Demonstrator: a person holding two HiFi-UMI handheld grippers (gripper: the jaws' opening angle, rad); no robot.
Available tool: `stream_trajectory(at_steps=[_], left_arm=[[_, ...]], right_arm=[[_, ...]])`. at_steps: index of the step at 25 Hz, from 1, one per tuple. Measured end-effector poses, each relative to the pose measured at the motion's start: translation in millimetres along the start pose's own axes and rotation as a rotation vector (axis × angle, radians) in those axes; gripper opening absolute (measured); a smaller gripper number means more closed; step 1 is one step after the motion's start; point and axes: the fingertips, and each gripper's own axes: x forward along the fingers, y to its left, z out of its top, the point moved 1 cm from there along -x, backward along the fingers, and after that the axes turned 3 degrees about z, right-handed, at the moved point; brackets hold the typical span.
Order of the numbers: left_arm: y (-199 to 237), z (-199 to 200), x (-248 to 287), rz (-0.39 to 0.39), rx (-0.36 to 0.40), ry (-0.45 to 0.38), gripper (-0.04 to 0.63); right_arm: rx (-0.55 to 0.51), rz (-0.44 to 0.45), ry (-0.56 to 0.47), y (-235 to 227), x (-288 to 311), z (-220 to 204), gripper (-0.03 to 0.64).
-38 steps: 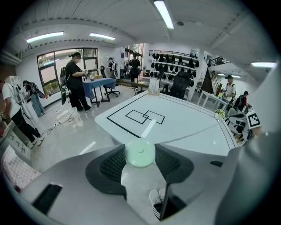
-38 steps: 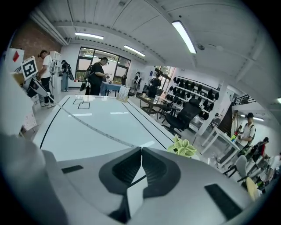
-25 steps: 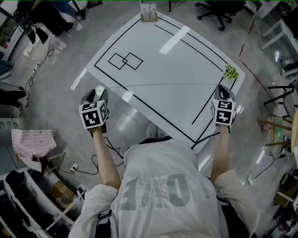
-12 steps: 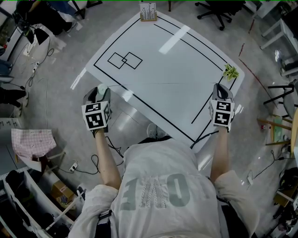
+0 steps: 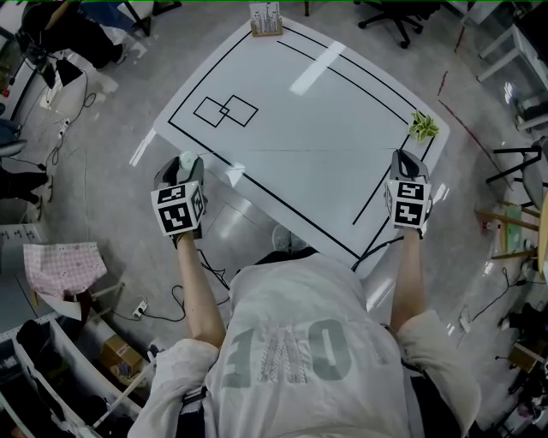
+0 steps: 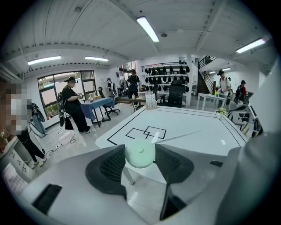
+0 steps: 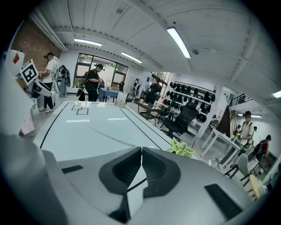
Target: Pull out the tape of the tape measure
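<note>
Though the left gripper (image 5: 185, 165) grasps the tape measure (image 6: 139, 154) off the table's (image 5: 325, 103) near-left edge and the right gripper (image 7: 141, 152) pinches the tape (image 7: 109, 136) at the right, a slipped tip could whip back.

There is one white table (image 5: 317, 120), bearing two overlapping drawn squares (image 5: 226, 109), one small green plant (image 5: 423, 127) and one card stand (image 5: 265, 21). One round pale-green tape measure (image 6: 140, 153) shows with one thin tape (image 5: 308, 152). There are two grippers: left gripper (image 5: 183, 164), right gripper (image 5: 408, 159).
</note>
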Motion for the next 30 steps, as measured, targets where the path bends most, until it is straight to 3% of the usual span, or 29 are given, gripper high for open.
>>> stream_trajectory(at_steps=[13, 21, 30], left_arm=[[-30.6, -14.5, 64.6, 0.024, 0.061, -0.028, 0.232], [-36.8, -36.2, 84.9, 0.02, 0.029, 0.039, 0.232], [-40.9, -49.0, 94.3, -0.005, -0.002, 0.061, 0.232]], right_arm=[[-0.025, 0.011, 0.077, 20.5, 34.2, -25.3, 0.032], [0.043, 0.0, 0.111, 19.0, 48.8, -50.0, 0.032], [0.081, 0.008, 0.122, 23.6, 54.1, -63.6, 0.032]])
